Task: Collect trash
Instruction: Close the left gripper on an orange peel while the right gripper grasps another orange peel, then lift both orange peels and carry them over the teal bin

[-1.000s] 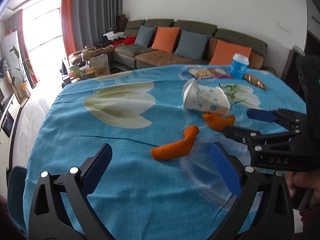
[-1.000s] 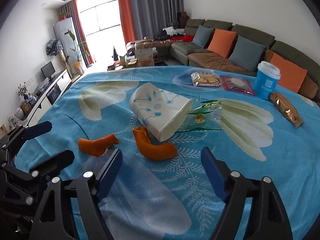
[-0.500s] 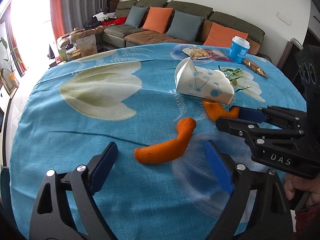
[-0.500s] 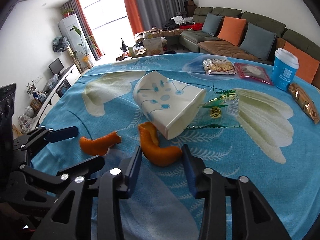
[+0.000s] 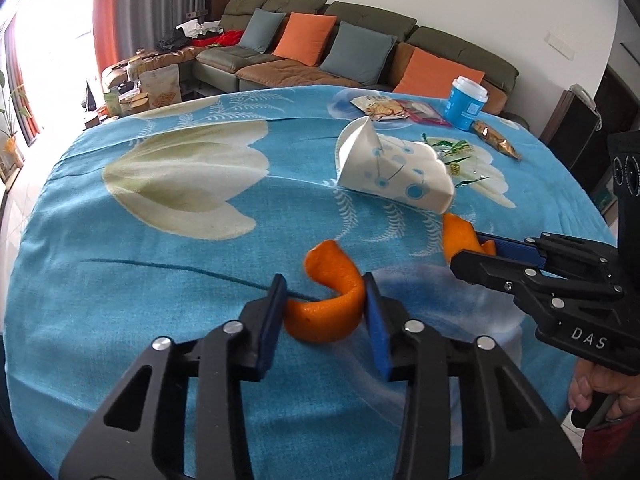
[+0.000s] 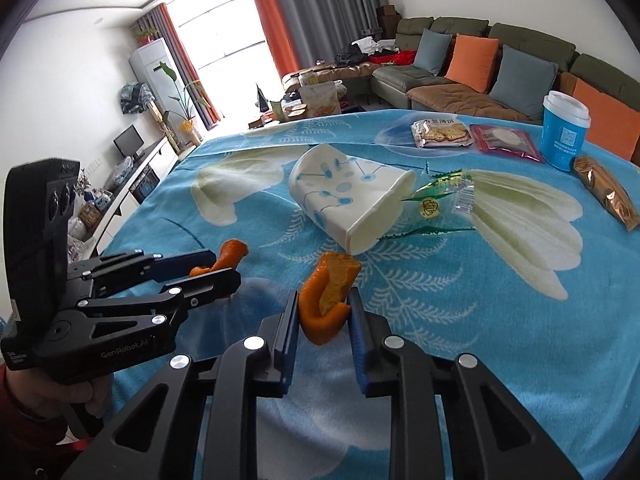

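Observation:
Two curled orange peels lie on the blue flowered tablecloth (image 5: pixel 160 264). My left gripper (image 5: pixel 324 282) has one orange peel (image 5: pixel 332 308) between its blue pads; the jaws are closing and both pads touch it. My right gripper (image 6: pixel 324 295) holds the other orange peel (image 6: pixel 326 300) the same way, its jaws closing with the pads pressed on the peel. Each gripper shows in the other's view: the right gripper (image 5: pixel 468 248) at the right, the left gripper (image 6: pixel 222 267) at the left. A crushed white paper cup (image 6: pixel 344 200) lies on its side just beyond the peels.
A clear green wrapper (image 6: pixel 440 200) lies against the paper cup. Farther back are a cracker packet (image 6: pixel 440 132), a red packet (image 6: pixel 504 142), a blue lidded cup (image 6: pixel 564 136) and a gold snack packet (image 6: pixel 606 196). A sofa stands behind the table.
Both grippers went from wide open to closed around their peels. The left gripper came forward and down onto its peel, which has curled up between the pads.

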`<state>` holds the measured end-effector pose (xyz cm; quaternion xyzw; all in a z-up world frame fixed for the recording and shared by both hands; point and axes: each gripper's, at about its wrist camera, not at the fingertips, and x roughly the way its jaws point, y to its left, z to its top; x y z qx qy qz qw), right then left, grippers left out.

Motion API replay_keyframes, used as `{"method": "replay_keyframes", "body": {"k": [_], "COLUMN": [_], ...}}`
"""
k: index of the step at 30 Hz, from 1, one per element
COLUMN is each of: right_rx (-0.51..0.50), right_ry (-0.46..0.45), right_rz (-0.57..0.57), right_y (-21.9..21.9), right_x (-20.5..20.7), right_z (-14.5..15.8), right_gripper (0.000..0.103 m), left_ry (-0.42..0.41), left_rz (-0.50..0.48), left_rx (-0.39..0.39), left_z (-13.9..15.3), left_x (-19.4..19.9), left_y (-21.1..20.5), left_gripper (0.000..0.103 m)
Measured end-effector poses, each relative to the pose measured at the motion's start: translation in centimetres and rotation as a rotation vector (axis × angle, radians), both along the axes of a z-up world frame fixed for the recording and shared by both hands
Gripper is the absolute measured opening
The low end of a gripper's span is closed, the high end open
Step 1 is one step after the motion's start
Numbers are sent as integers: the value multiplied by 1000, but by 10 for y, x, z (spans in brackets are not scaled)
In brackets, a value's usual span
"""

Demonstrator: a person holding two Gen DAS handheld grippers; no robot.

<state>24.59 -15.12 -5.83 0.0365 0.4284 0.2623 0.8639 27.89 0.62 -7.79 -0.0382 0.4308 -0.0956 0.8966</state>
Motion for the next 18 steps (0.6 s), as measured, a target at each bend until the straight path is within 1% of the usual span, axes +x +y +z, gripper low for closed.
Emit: {"method": "replay_keyframes", "body": {"k": [3, 7, 10, 18], "right_rx": [4, 3, 10, -23], "right_ry": [-9, -21, -28, -48], "right_rz": [16, 45, 68, 120], "right_y": [4, 12, 21, 51], "right_x": [-2, -6, -8, -13], "right_z": [5, 11, 15, 24], "right_gripper": [22, 21, 21, 21], "left_ry": [-9, -17, -45, -126], "left_rz": [4, 31, 64, 159], "left_rx": [-42, -93, -116, -116], "left_z": [2, 5, 14, 39], "left_x": [-6, -16, -29, -69], "left_y": [4, 13, 25, 66], "left_gripper": [29, 29, 28, 28]}}
